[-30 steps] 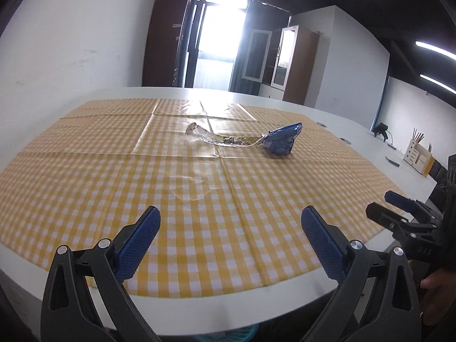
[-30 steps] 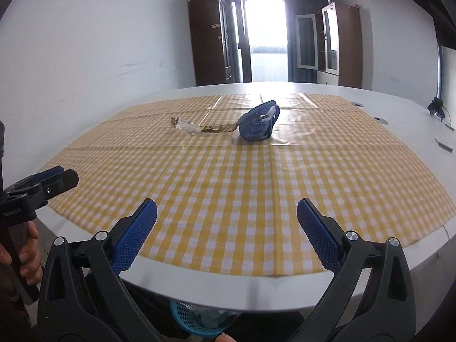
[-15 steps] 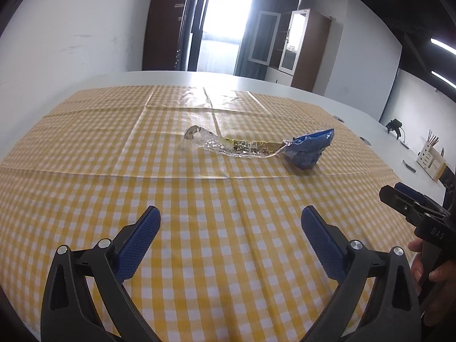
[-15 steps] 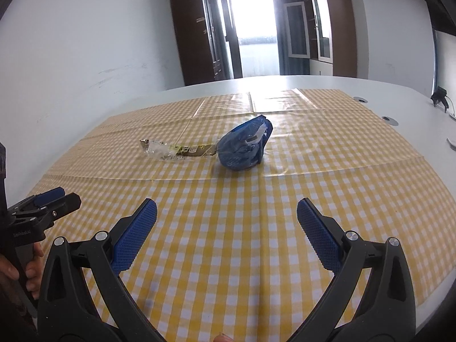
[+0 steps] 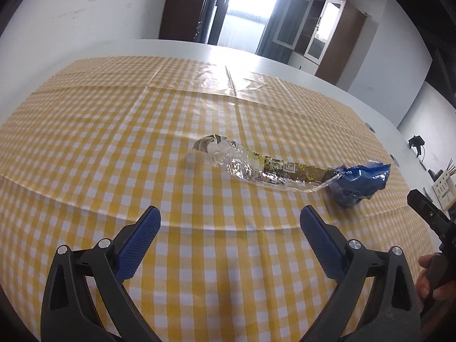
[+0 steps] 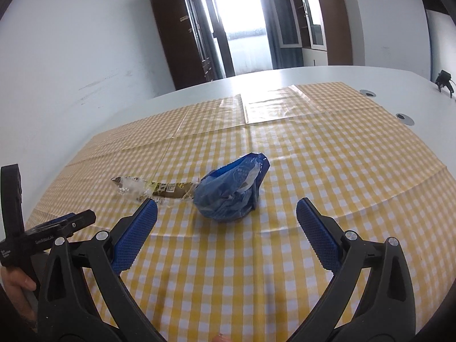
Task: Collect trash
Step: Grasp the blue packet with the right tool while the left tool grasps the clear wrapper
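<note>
A white tabletop [image 5: 327, 85] is covered by a glossy yellow-and-white checked cloth [image 5: 114, 148] with fold creases. Two pieces of trash lie near the middle of the cloth, well away from every edge of the tabletop. One is a long, crinkled clear plastic wrapper [image 5: 250, 168] with silvery reflections and a dark brown printed strip with yellow markings running along it; its open end is ragged. The other is a crumpled blue plastic bag [image 6: 230, 193], bunched into a rounded lump with pale streaks on its folds. The wrapper's narrow end touches the bag, so the two lie end to end.

The left gripper [image 5: 229, 228] hovers above the cloth on the near side of the wrapper, its blue-padded fingers [image 5: 139, 245] spread wide and holding nothing. The right gripper [image 6: 226, 222] hovers just short of the blue bag, its fingers [image 6: 316, 230] also spread wide and empty. A hand [image 5: 427, 279] grips the right gripper's handle at the right edge of the left wrist view.
</note>
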`<state>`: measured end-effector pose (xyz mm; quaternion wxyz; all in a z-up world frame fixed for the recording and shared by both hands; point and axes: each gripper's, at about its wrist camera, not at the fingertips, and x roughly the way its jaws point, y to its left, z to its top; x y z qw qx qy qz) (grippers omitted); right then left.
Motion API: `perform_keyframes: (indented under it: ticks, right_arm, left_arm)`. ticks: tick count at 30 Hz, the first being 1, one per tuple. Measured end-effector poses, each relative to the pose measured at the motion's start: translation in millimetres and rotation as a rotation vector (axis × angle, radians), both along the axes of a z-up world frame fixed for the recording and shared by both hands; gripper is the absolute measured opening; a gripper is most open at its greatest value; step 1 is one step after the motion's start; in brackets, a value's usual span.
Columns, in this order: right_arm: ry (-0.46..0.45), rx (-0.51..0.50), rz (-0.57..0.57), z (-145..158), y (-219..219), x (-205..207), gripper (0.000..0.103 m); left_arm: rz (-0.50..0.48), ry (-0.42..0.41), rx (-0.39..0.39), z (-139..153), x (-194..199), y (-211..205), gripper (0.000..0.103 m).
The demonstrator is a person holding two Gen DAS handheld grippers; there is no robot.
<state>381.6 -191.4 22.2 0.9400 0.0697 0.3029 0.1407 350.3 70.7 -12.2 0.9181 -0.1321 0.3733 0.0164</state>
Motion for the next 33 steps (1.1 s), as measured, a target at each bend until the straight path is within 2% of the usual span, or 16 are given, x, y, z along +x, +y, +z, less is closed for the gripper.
perform_keyframes:
  ticks: [4,8,10,13,14,15,16,18,21,24,26,30,33]
  right_arm:
    - [0.016,-0.019,-0.009,-3,5,36,0.086]
    - [0.033,0.006,-0.008,-10,4,54,0.079]
    - [0.047,0.012,0.013,-17,3,58,0.075]
    - [0.055,-0.004,0.022,-19,4,61,0.06]
    - [0.056,-0.023,0.016,-20,5,62,0.056]
    - [0.064,-0.033,0.025,-23,7,64,0.051]
    - [0.068,-0.024,0.035,-23,8,64,0.047]
    - [0.067,-0.022,0.045,-24,11,63,0.041]
    - [0.059,-0.025,0.045,-24,11,61,0.032]
    - [0.057,-0.009,0.043,-23,9,57,0.027]
    - [0.052,-0.004,0.034,-22,8,53,0.026]
    - [0.026,-0.056,0.03,-10,12,31,0.024]
    - [0.019,-0.038,0.034,2,11,7,0.024]
  left_arm:
    - [-0.001,0.025,0.032,-4,34,4,0.096]
    - [-0.019,0.07,0.077,-7,69,10,0.095]
    - [-0.016,0.073,0.094,-9,80,14,0.092]
    - [-0.05,0.06,0.052,-16,88,15,0.08]
    - [-0.052,0.059,0.037,-19,89,15,0.071]
    - [-0.066,0.072,0.029,-22,91,14,0.057]
    - [-0.08,0.079,0.032,-24,92,12,0.05]
    - [-0.101,0.085,0.032,-26,91,10,0.013]
    - [-0.12,0.069,-0.006,-23,87,11,0.008]
    - [-0.11,0.015,0.048,-9,77,6,0.007]
    - [-0.077,-0.003,0.063,1,66,6,0.006]
    - [-0.068,-0.038,0.122,24,31,3,0.006]
    - [-0.045,-0.053,0.104,33,-2,12,0.006]
